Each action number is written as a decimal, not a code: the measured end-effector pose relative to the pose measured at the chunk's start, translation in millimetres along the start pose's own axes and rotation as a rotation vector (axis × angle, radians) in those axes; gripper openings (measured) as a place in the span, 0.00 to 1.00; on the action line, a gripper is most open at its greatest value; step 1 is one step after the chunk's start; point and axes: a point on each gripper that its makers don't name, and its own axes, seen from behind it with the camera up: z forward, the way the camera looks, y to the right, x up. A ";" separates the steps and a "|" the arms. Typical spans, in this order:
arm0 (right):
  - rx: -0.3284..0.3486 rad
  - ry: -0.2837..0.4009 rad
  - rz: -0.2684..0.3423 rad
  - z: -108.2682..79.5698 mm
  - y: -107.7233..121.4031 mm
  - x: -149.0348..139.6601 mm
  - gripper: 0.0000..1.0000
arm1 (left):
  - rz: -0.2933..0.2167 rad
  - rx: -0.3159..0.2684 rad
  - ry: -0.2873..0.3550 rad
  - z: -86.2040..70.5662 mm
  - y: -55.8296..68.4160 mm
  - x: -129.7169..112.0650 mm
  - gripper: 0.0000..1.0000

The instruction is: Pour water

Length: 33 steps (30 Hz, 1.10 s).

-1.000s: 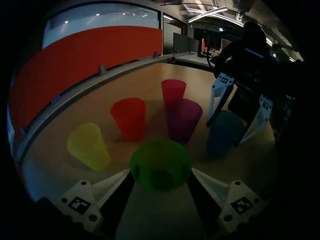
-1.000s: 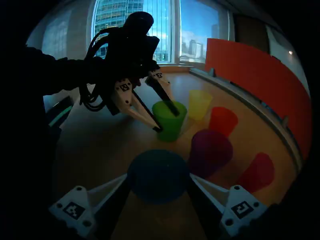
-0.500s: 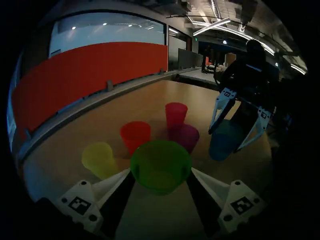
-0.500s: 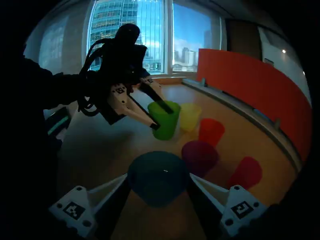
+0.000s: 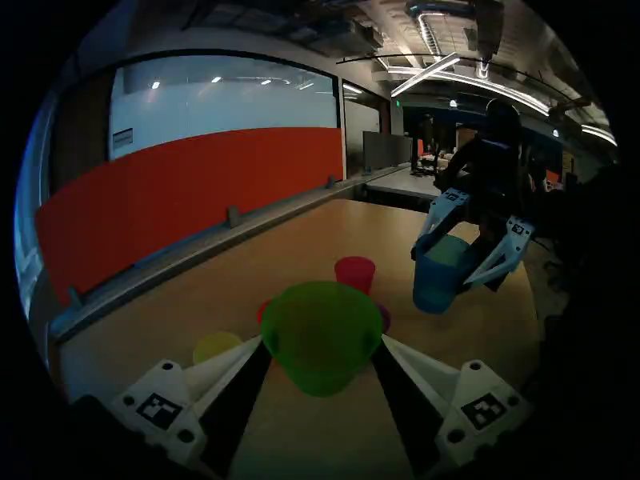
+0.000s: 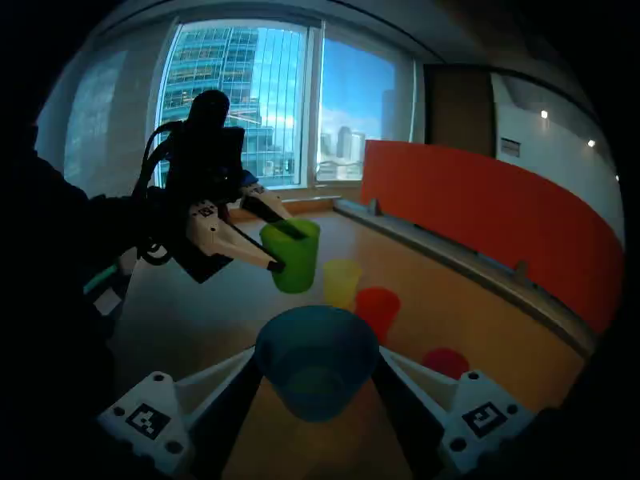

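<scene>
Above the table (image 5: 264,256), the left gripper (image 5: 320,346) clasps the green cup (image 5: 322,316) and the right gripper (image 6: 317,352) clasps the blue cup (image 6: 316,376), both upright and apart, so one rim should probably meet the other's mouth before a slow tip.

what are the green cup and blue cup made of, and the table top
Green cup: likely thin plastic, translucent and smooth; light glows through its wall. Blue cup: seemingly the same tinted translucent plastic, its inside showing through. Table: looks like wood or wood-look laminate, matte tan; which cannot be told.
</scene>
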 end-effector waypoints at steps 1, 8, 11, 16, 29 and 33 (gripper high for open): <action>-0.006 0.014 0.002 -2.0 1.3 5.3 0.91 | 0.002 0.003 0.008 -1.4 0.6 3.7 0.84; -0.043 0.091 0.003 -12.4 9.3 37.7 0.91 | -0.003 0.015 0.067 -8.4 4.1 26.0 0.84; -0.056 0.117 0.001 -15.9 12.7 49.3 0.91 | -0.011 0.016 0.094 -10.2 6.3 33.9 0.84; -0.074 0.158 0.001 -20.9 19.1 68.7 0.91 | -0.021 0.015 0.147 -13.7 10.0 48.9 0.84; -0.100 0.216 -0.001 -22.8 32.0 100.7 0.91 | -0.033 -0.003 0.240 -16.4 29.2 73.8 0.85; -0.106 0.240 0.007 -22.9 35.9 110.0 0.91 | -0.036 -0.009 0.258 -17.5 34.0 80.0 0.85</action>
